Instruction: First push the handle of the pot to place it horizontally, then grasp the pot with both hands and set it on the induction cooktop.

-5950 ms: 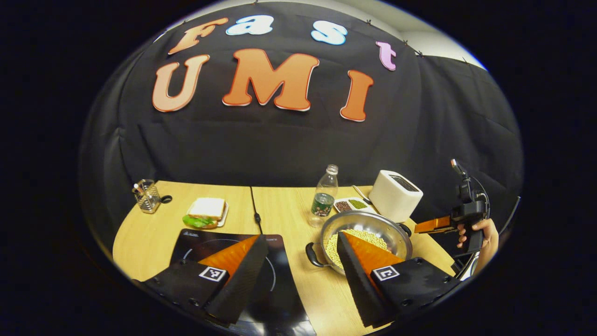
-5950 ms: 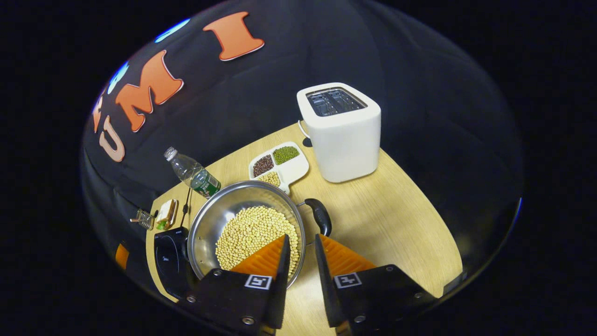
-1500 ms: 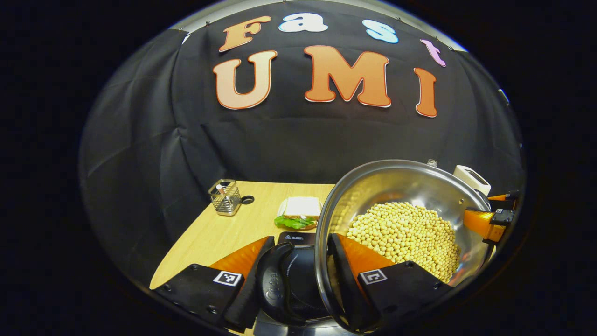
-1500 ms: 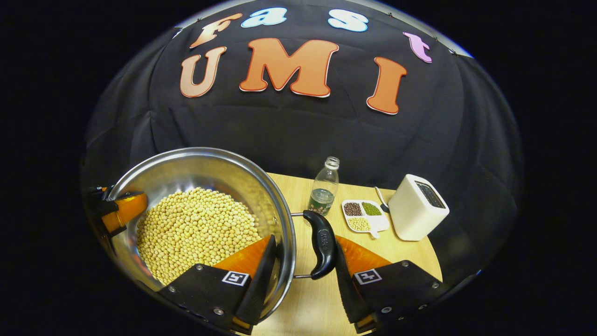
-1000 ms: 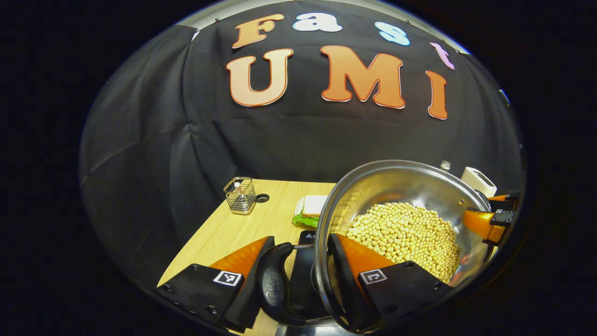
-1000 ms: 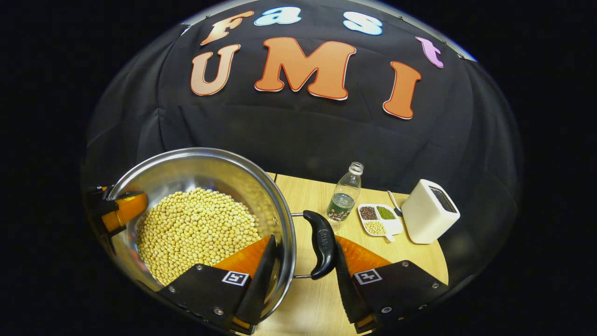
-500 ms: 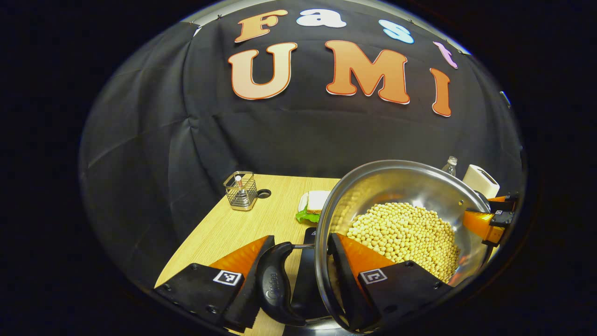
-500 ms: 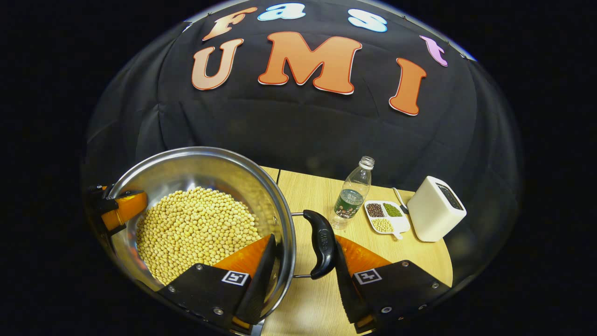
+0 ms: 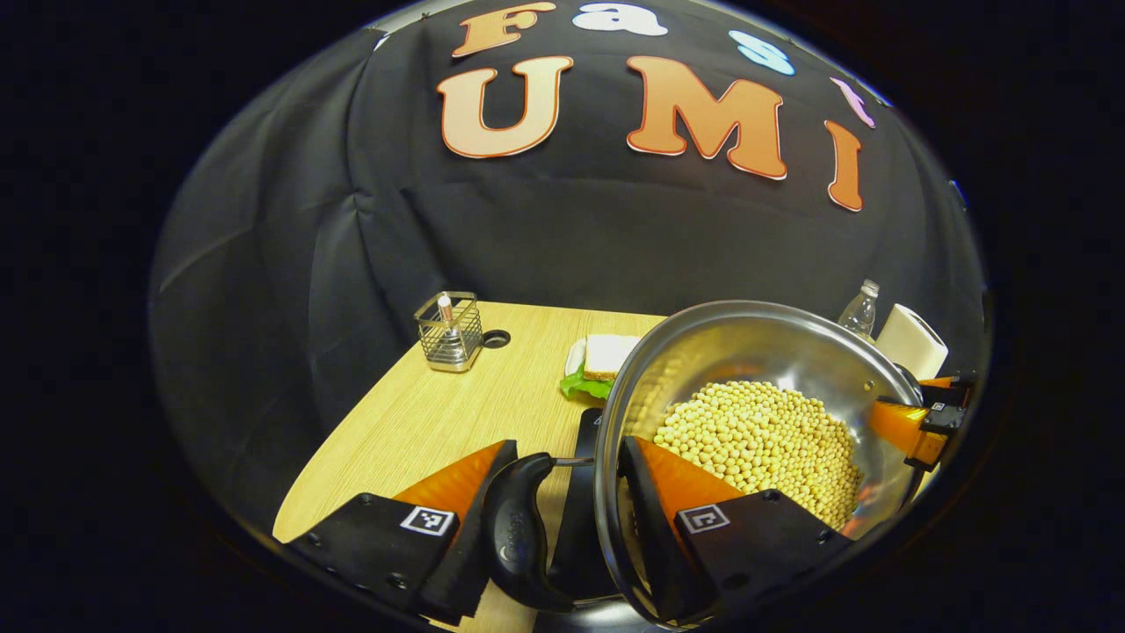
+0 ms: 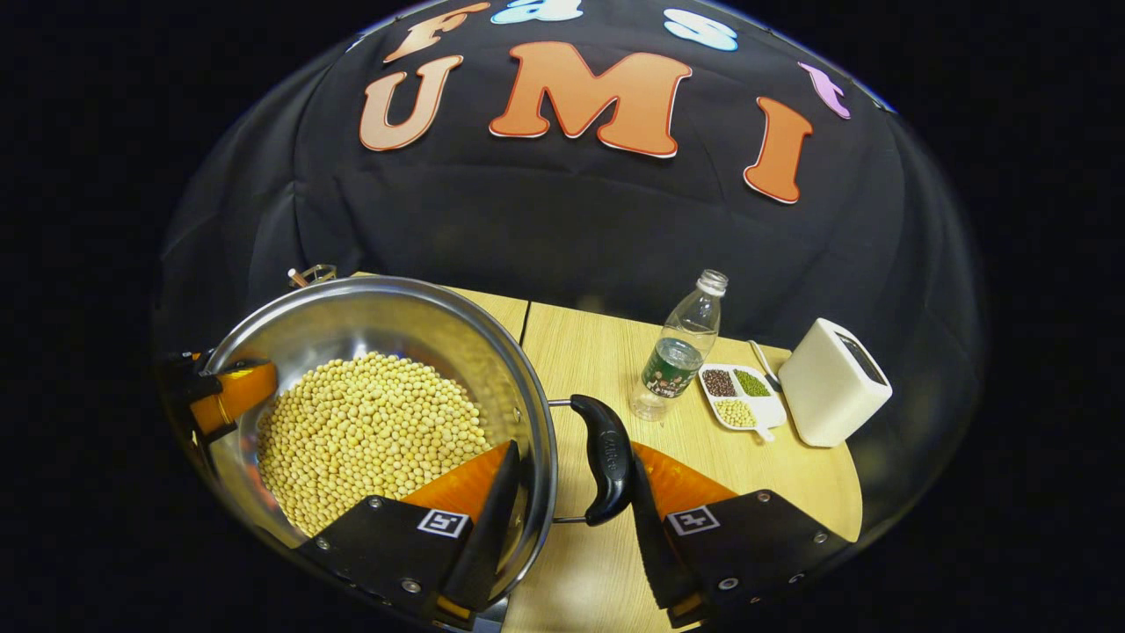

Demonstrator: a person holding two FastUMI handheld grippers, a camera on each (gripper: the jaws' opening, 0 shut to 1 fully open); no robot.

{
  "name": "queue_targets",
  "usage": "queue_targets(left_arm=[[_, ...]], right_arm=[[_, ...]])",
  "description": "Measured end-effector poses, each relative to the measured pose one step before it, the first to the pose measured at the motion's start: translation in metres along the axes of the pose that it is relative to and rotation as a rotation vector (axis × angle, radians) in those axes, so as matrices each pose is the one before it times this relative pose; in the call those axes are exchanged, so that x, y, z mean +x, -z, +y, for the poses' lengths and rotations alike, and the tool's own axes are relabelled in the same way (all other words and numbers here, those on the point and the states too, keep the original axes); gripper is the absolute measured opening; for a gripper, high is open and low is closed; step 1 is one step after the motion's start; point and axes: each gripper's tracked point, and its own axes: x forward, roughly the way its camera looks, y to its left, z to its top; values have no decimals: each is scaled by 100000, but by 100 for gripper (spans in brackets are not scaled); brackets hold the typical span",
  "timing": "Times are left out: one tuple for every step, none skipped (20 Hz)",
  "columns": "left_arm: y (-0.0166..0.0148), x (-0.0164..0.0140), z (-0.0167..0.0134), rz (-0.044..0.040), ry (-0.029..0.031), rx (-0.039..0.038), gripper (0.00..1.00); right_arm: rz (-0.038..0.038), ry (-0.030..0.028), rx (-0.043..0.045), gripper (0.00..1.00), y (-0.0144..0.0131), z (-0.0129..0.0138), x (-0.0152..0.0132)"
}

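Observation:
The steel pot (image 9: 756, 347), heaped with yellow soybeans (image 9: 756, 440), hangs between both grippers. My left gripper (image 9: 562, 470) is shut on it: one finger sits outside the black left handle (image 9: 518, 527), the other inside the pot wall. The dark induction cooktop (image 9: 576, 527) lies just beneath that handle. In the right gripper view my right gripper (image 10: 576, 462) is shut the same way, across the black right handle (image 10: 606, 457) and the rim of the pot (image 10: 378, 308). Each gripper also appears at the pot's far side, the right gripper (image 9: 914, 426) and the left gripper (image 10: 224, 396).
On the wooden table (image 10: 580, 352) stand a plastic bottle (image 10: 681, 352), a divided dish of beans (image 10: 738, 396) and a white toaster (image 10: 831, 382) to the right. A wire holder (image 9: 448, 332) and a sandwich on a plate (image 9: 602, 360) sit at the back left.
Six seconds ago the pot stood on the table with both grippers free. Since then both have shut on its handles, and over the last second it drifted left over the cooktop.

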Motion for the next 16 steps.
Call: queue_targets(left_arm=[[185,411,-3,536,-69,-8,75],[191,323,184,413,-129,-23,78],[343,189,81,848,-93,-28,78],[292,347,-39,794,-161,-29,78],[343,174,169,1089,-34,-5,78],[110,356,-101,814,-22,-53,78],[279,331,-125,953,74,-98,78],[172,316,-73,912,70,-36,80],[158,203,-69,623,123,-79,75],[112,216,-43,548,15,66,78],[87,231,-147,459,23,44,80],[100,248,-66,495,119,115,78],[149,176,-60,236,213,-234,78],[136,-26,82,489,184,-254,78],[184,254,101,738,13,-292,78],[175,-33,162,517,65,-424,78]], right_arm=[[514,21,-70,67,239,189,247],[526,-77,-109,67,202,98,366],[775,-48,54,67,232,243,359],[993,78,-200,67,394,185,273],[1168,137,384,67,354,220,274],[924,74,-391,67,275,124,272],[962,214,203,67,278,201,177],[598,122,-345,67,97,196,95],[767,194,91,67,48,141,15],[436,9,-432,67,145,135,145],[566,159,84,67,145,51,67],[452,17,-200,67,48,-21,146],[869,83,945,67,248,100,141],[631,203,670,67,149,161,54],[658,220,-64,67,168,99,140],[572,372,196,63,44,110,87]])
